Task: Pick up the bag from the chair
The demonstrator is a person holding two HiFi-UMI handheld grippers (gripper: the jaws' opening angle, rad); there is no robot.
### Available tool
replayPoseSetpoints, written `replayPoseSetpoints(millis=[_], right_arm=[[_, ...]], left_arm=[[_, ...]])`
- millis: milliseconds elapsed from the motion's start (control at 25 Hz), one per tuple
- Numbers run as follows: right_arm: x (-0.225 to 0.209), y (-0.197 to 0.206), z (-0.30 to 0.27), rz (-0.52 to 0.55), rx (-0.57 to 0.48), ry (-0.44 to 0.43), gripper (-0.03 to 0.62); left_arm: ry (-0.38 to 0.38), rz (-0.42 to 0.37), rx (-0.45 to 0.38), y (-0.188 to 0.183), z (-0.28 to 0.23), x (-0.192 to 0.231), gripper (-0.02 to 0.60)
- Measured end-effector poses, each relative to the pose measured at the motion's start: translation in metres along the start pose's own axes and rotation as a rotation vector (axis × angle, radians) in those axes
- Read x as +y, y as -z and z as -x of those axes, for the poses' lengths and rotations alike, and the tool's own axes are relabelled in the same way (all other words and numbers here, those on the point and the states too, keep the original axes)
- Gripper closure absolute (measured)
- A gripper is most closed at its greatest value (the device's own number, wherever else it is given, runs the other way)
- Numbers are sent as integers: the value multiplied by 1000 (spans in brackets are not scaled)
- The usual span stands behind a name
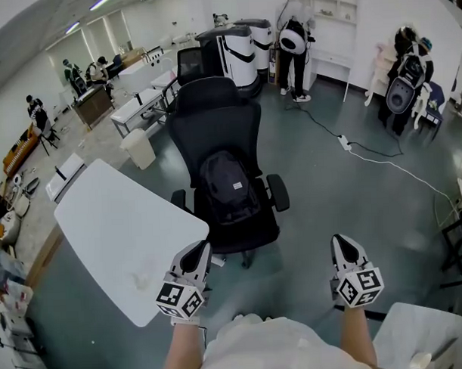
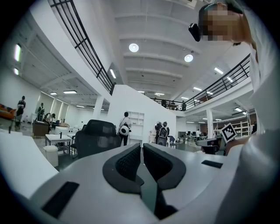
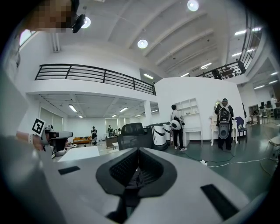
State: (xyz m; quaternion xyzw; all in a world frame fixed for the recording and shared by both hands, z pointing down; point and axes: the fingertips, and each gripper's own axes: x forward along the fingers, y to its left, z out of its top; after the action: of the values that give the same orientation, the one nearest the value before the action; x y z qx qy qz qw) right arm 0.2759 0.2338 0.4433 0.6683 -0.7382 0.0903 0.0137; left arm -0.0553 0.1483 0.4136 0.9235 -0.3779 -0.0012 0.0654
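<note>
**Ana:** What does the bag [image 1: 230,189] look like?

**Ben:** It is black and soft, like a school backpack. It has a small white label [image 1: 238,186] on its front.

**Ana:** Where is it?

**Ben:** It sits on the seat of a black chair [image 1: 207,105]. It stands up and leans on the chair's back, with one arm rest on each side of it.

**Ana:** What is around the chair?

**Ben:** A white table [image 1: 111,229] is just beside it, on the left in the head view. The floor [image 1: 329,192] is dark grey-green, and a white cord [image 1: 381,161] lies on it, well apart from the chair.

**Ana:** And the tongs?

**Ben:** The left tongs [image 1: 195,253] are by the table's corner, near the front of the seat. The right tongs [image 1: 345,245] are over the floor, further from the chair. Both pairs are pressed together with nothing in them. Neither one touches the bag.
</note>
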Motion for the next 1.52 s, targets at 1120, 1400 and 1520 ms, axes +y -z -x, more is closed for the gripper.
replayPoseSetpoints(millis=[1120,1400,1520], right_arm=[[-15,-11,-178,20,43,-36,574],[4,-30,-252,42,32,-81,574],[14,-36,-278,45,27,-100,574]], left_arm=[[-12,44,6,3,-127,124,540],[-10,49,-16,-11,-160,170,540],[-15,51,-30,-19,-168,189,540]])
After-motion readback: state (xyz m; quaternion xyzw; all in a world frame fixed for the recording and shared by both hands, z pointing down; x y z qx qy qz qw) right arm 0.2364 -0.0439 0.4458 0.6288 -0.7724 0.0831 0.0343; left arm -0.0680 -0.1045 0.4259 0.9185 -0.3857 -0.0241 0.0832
